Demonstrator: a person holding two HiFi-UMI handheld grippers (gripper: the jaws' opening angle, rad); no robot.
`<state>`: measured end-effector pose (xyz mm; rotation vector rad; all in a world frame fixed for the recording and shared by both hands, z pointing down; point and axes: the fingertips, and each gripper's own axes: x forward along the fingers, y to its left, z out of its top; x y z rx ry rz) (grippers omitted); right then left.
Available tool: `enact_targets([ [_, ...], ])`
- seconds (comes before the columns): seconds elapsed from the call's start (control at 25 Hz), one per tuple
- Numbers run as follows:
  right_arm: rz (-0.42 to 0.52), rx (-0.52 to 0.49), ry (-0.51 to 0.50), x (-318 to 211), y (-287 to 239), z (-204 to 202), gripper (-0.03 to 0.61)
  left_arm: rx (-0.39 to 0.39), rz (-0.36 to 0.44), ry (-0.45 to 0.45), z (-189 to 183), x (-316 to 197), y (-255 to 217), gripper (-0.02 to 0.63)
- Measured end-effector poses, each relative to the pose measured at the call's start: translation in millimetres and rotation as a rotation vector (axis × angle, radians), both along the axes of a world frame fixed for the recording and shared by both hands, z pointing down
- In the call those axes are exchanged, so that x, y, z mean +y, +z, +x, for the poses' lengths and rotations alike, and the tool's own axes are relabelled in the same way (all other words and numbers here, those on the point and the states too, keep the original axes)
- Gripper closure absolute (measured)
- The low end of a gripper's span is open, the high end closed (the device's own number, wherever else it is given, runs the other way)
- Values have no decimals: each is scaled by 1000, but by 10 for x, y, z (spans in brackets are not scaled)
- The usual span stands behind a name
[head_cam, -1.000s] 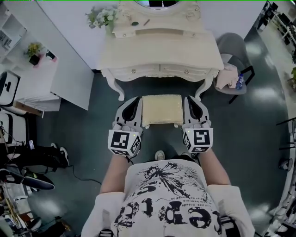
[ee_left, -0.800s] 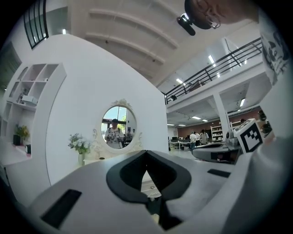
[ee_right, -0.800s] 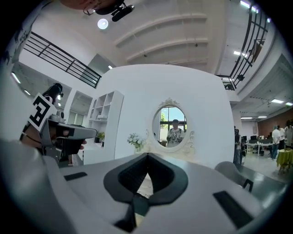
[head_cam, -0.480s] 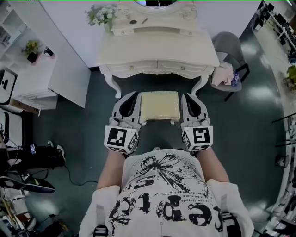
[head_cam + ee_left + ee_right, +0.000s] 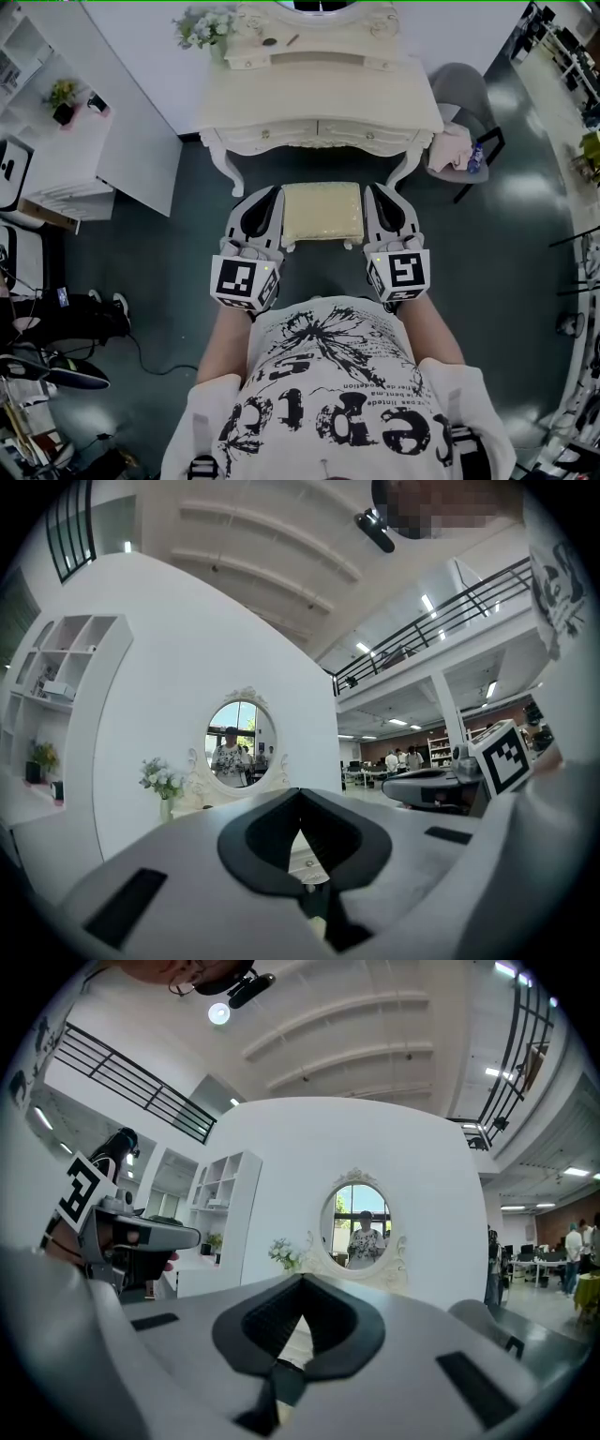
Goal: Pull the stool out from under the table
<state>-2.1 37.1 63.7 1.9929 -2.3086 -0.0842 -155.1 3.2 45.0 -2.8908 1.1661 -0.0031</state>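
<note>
A cream cushioned stool [image 5: 322, 212] stands on the dark floor just in front of the cream dressing table [image 5: 319, 103], its far edge near the table's drawers. My left gripper [image 5: 273, 193] lies along the stool's left side and my right gripper [image 5: 373, 190] along its right side, both close against it. Each is shut, tips meeting with nothing between them, as the left gripper view [image 5: 300, 792] and right gripper view [image 5: 302, 1280] show. Both point at the table and its oval mirror [image 5: 241, 740]. Whether they touch the stool I cannot tell.
A grey chair [image 5: 466, 94] with a cloth and a bottle on it stands right of the table. A white cabinet [image 5: 112, 141] sits at the left, a vase of flowers [image 5: 208, 28] on the table's back left. Shoes and cables lie on the floor at far left.
The view has shifted slightly. Stool, table and both grippers keep their places relative to each other.
</note>
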Motion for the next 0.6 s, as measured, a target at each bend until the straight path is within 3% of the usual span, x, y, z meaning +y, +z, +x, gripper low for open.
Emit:
enact_targets([
  [0.6,14,42,-16,-136,51,-68,563,3,-1,-6,-7,-101,35,597],
])
